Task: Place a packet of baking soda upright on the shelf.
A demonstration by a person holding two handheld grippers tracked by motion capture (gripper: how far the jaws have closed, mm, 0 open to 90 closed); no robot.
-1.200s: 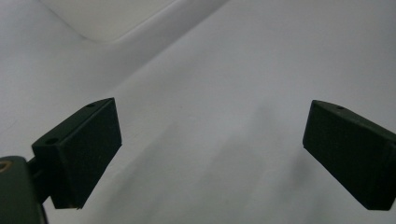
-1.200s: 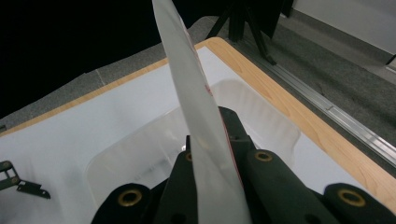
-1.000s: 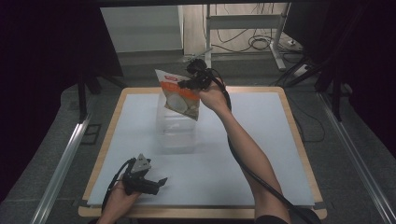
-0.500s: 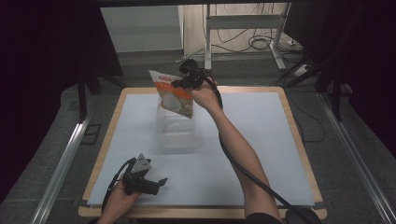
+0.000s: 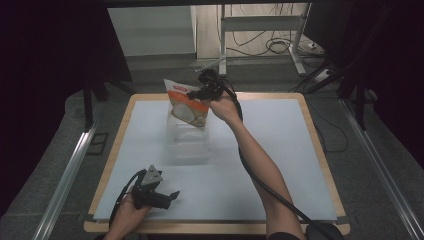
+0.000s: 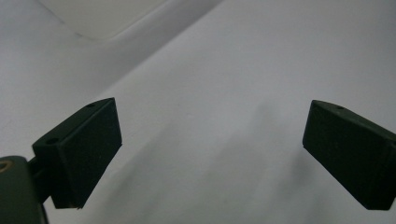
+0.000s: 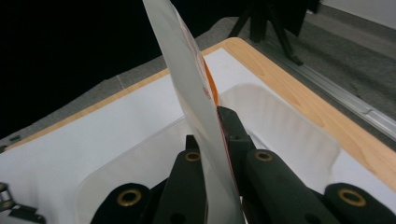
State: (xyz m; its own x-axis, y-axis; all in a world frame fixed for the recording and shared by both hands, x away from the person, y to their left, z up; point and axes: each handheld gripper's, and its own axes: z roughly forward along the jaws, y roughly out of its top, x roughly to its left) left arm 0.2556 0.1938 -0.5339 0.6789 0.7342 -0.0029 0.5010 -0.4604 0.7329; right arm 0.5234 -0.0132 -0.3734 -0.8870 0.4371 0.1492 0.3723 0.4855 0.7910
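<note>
Glossy plastic pouch [image 5: 186,104], translucent plastic tub [image 5: 189,142] (frosted), matt white table [image 5: 280,150] w/ wood rim.

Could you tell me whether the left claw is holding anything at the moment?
No, the left claw stands wide open over the bare white table, with nothing between its jaws.

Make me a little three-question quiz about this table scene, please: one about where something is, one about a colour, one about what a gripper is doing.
1. Where is the packet?
A. Held above the clear tub
B. Flat at the table's near edge
C. On the floor

2. What colour is the band on the packet?
A. Blue
B. Orange
C. Green

3. How is the left gripper?
A. Shut on the packet
B. Open, holding nothing
C. Shut on a cable

Answers: 1 A, the right gripper holds it up over the tub. 2 B, orange shows across its white face. 3 B, its jaws stand wide apart over the bare white table.
</note>
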